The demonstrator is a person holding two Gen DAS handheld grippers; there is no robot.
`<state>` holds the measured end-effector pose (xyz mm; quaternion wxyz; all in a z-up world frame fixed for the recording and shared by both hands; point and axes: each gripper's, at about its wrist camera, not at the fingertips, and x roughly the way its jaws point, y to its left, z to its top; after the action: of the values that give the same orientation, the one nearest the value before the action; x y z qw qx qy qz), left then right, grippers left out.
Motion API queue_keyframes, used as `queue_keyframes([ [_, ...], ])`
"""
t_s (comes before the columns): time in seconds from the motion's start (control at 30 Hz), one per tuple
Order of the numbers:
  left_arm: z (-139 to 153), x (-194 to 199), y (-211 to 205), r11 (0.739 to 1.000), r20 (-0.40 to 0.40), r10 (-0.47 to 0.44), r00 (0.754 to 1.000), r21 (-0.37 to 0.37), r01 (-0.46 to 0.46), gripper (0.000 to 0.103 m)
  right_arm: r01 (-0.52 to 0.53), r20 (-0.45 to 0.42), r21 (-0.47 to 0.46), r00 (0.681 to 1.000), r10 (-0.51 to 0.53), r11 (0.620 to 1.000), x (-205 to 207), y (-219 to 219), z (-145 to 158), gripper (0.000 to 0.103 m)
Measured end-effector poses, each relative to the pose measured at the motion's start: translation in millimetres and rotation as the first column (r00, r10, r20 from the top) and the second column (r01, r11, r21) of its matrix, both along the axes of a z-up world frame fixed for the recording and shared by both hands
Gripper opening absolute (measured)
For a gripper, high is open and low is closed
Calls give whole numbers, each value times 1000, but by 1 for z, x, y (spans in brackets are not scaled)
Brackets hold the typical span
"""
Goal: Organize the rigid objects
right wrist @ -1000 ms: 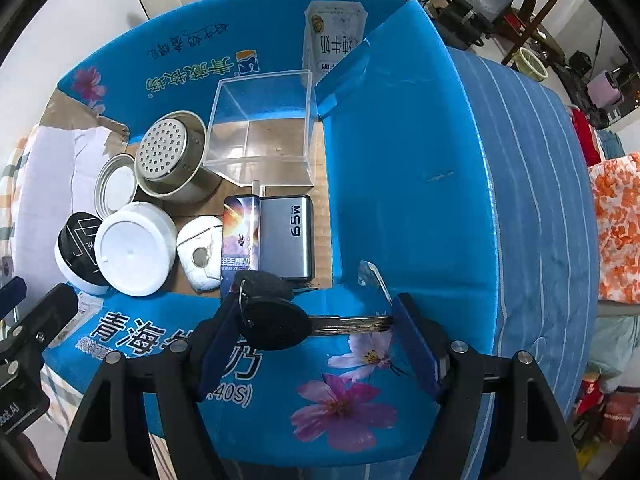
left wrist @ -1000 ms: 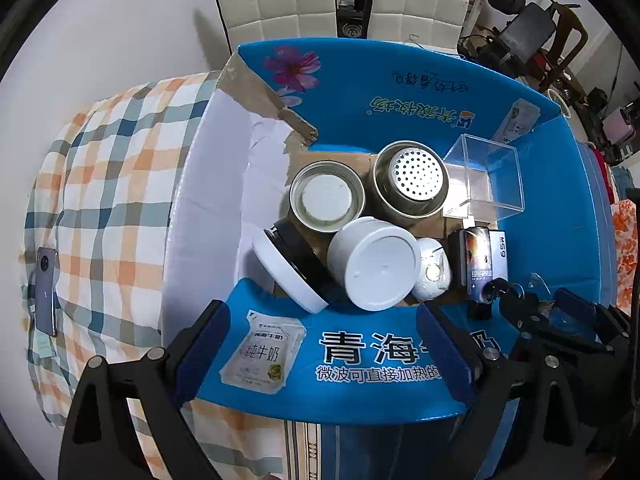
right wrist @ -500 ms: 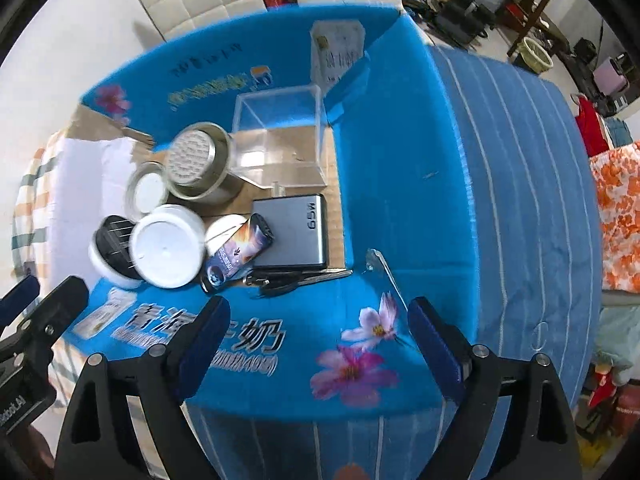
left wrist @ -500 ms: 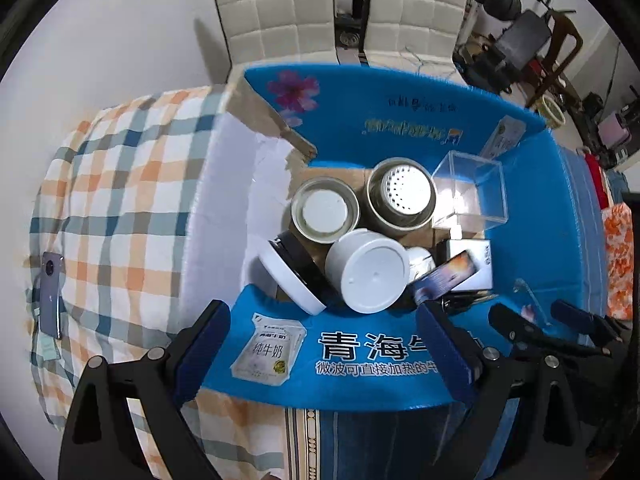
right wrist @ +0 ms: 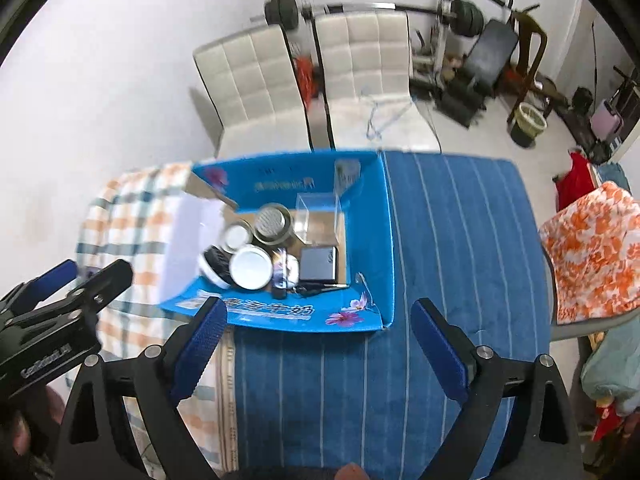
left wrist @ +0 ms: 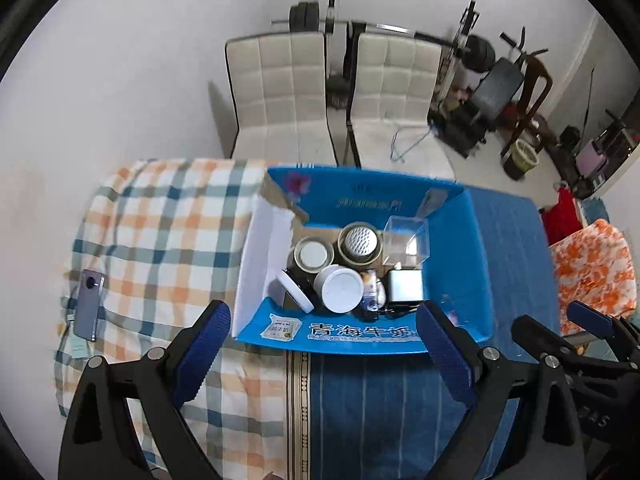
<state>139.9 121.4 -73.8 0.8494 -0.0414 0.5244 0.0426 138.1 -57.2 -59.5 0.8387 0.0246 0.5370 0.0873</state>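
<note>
Left wrist view looks steeply down on a blue cardboard box [left wrist: 476, 248] standing open on a bed, astride the seam between a checked blanket [left wrist: 160, 240] and a blue striped cover [left wrist: 380, 400]. Inside it the rigid things are gathered: a white round lid [left wrist: 338, 289], a perforated metal cup [left wrist: 359, 241], a tin with a white top [left wrist: 313, 255], a clear plastic box [left wrist: 404, 240] toward the box's far right corner, a silver power bank [left wrist: 405, 285], and a black key [right wrist: 316, 290] lying along the near wall. The left gripper [left wrist: 324, 356] stands wide open above the box's near wall with nothing between its pads. The right gripper [right wrist: 320, 344] has just been opening and is now spread fully, empty, above the striped cover by the near wall. A phone [left wrist: 89, 305] lies alone near the left edge of the checked blanket, well apart from the box. If it counts among the things to sort, the job is not quite finished. The risks from here are modest: the bedding is soft, so a push on a flap could tip the box and set the loosely stacked lid and black-and-white jar [left wrist: 294, 290] sliding; and the thin flat phone, sunk in cloth, may slip from the pads or drag the blanket along.
</note>
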Motion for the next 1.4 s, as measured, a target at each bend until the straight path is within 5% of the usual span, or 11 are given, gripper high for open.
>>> queue_keyframes([
  [0.37,57,-36,-3,1000,106,17,994,-1,-17,95,13,89,7,996,-13,1000,-51,-11,65,96],
  [1.4,76,-57,0,999,131,32,991,40,-37,95,47,112,-49,993,-41,998,-55,-16,73,96],
])
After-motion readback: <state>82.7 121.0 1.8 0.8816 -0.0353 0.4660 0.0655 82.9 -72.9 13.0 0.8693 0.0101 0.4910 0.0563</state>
